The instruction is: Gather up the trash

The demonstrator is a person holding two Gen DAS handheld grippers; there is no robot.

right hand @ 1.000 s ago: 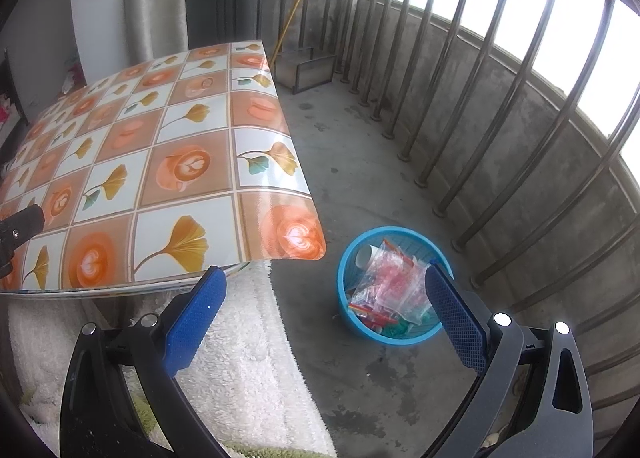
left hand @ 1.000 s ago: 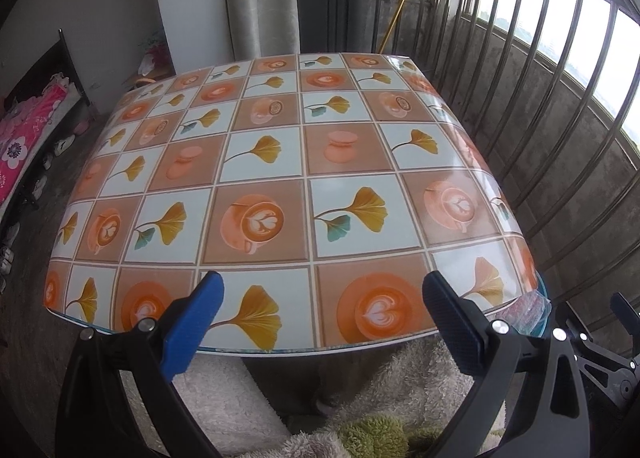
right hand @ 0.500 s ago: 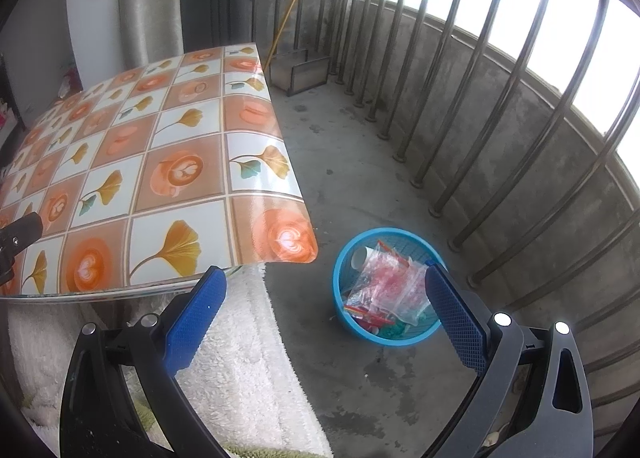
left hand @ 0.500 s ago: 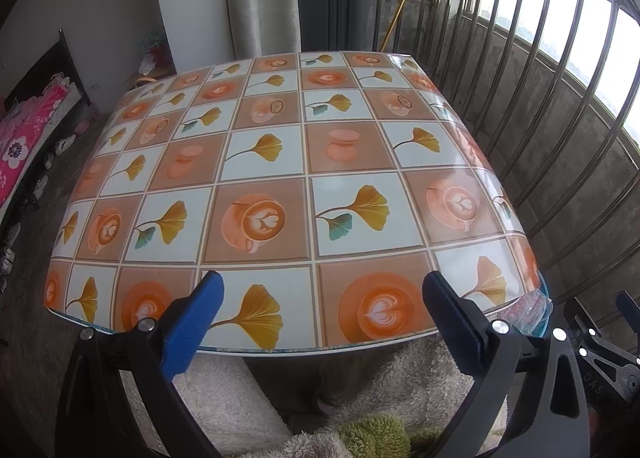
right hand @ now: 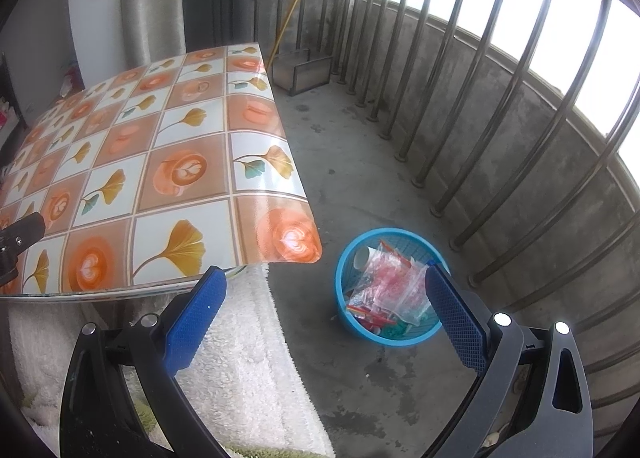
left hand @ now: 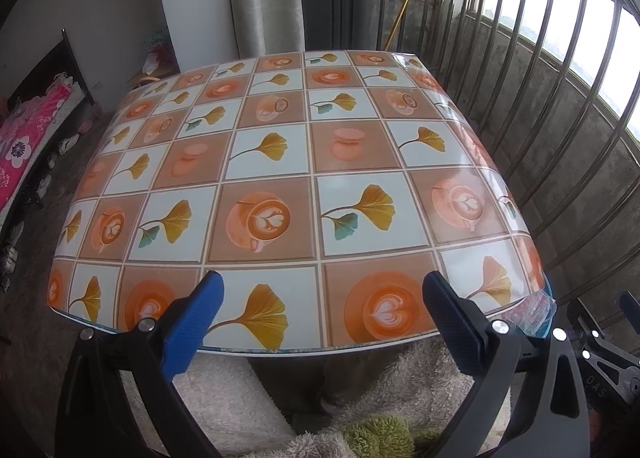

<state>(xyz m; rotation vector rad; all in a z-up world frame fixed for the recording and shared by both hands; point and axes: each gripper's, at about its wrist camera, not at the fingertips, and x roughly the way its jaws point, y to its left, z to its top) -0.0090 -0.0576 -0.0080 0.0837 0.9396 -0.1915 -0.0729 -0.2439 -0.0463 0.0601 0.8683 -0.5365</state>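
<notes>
Right hand-held gripper (right hand: 326, 306) agape above upright (mouth-up) trash basket (right hand: 344, 258)

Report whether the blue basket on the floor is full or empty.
Partly full: the blue basket stands upright holding clear plastic bags, a white cup and colourful wrappers.

The counter (left hand: 280, 162) wears a glossy, smooth plastic cover printed with leaves and cups, light glaring off its edges. Both sets of jaws carry blue pads with a fine rough grid texture on matt black plastic arms. The basket (right hand: 348, 258) is shiny blue plastic mesh, holding crinkled clear plastic bags (right hand: 394, 286). The floor (right hand: 360, 146) is rough, stained concrete. The railing bars (right hand: 448, 70) look like dull metal. A fluffy white cloth (right hand: 240, 358) looks soft, nubby.
</notes>
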